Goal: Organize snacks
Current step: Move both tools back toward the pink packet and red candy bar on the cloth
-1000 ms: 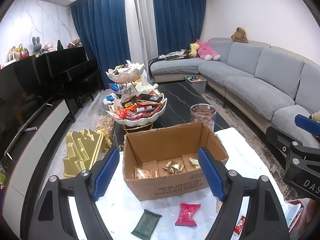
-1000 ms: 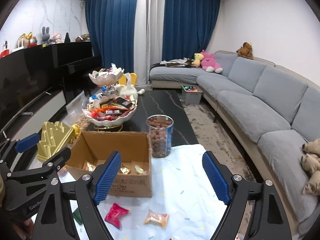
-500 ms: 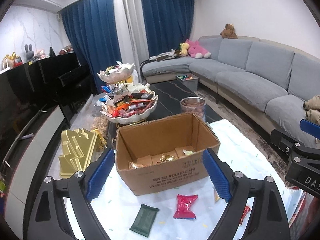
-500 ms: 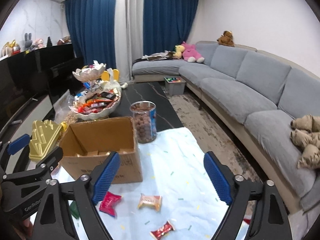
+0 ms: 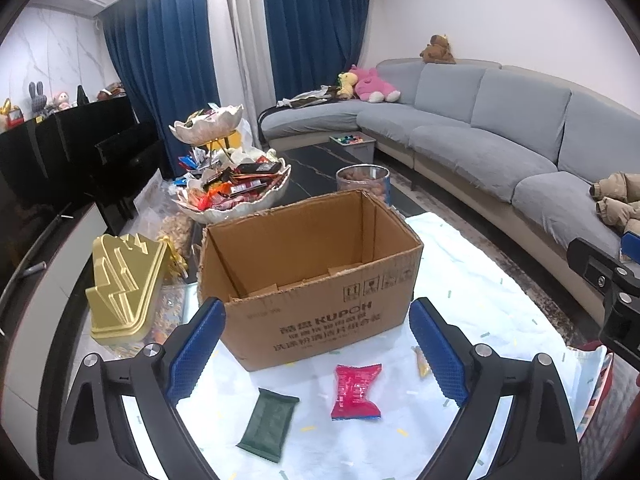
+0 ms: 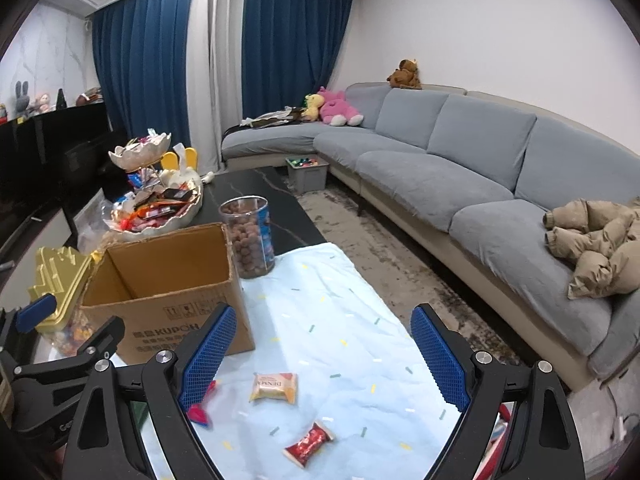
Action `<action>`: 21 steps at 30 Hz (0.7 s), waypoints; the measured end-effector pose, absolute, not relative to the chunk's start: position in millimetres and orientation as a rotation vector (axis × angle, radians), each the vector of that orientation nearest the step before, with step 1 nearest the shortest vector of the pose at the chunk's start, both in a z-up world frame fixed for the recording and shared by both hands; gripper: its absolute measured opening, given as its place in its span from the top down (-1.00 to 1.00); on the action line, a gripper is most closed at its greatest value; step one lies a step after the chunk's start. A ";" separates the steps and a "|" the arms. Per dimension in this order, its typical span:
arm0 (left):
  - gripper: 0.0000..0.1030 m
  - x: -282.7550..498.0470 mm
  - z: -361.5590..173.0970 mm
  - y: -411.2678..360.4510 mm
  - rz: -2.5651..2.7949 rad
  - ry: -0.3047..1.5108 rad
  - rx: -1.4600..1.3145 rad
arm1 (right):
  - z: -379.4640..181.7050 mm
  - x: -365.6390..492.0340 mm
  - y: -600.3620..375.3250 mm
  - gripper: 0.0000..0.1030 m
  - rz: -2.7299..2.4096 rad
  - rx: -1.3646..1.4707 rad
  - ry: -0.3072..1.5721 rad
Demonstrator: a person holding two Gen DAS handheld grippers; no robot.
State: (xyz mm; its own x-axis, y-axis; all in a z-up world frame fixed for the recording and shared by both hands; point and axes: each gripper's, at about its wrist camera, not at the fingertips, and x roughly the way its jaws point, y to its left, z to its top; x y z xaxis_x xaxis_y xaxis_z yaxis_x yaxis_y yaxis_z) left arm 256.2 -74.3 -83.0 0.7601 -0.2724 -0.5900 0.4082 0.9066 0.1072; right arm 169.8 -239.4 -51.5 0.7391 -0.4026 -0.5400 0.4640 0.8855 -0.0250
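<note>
Loose snacks lie on the pale blue cloth at the near end of the table. A red packet and a dark green packet rest side by side, flat, just in front of the cardboard box. Both lie between and just beyond the fingers of the left gripper, whose jaws are opening, with nothing touching the pads. To the right on the cloth, a cream-and-orange packet and a small red wrapped sweet lie apart from each other, between the fingers of the right gripper; its jaws stand wide and hold nothing. The box stands upright, its top open. Behind it stand a clear jar of brown snacks, a tiered shell dish heaped with packets and, far left, a gold tin.
</note>
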 end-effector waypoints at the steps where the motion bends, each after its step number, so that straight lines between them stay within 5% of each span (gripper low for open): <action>1: -0.86 255.7 -85.4 -74.3 -0.378 0.602 0.235 | -53.7 169.4 -239.1 -0.74 -0.482 0.116 0.569; 21: -0.89 269.0 -156.9 -86.2 -0.440 0.692 0.276 | -147.2 173.3 -255.2 -0.74 -0.556 0.297 0.875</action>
State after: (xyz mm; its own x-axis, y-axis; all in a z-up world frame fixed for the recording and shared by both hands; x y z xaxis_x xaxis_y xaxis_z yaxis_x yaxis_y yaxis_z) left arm 269.0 -86.2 -156.9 0.6846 -0.2972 -0.6656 0.4767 0.8733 0.1004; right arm 173.3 -255.2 -147.2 0.5124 -0.3370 -0.7899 0.5723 0.8198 0.0215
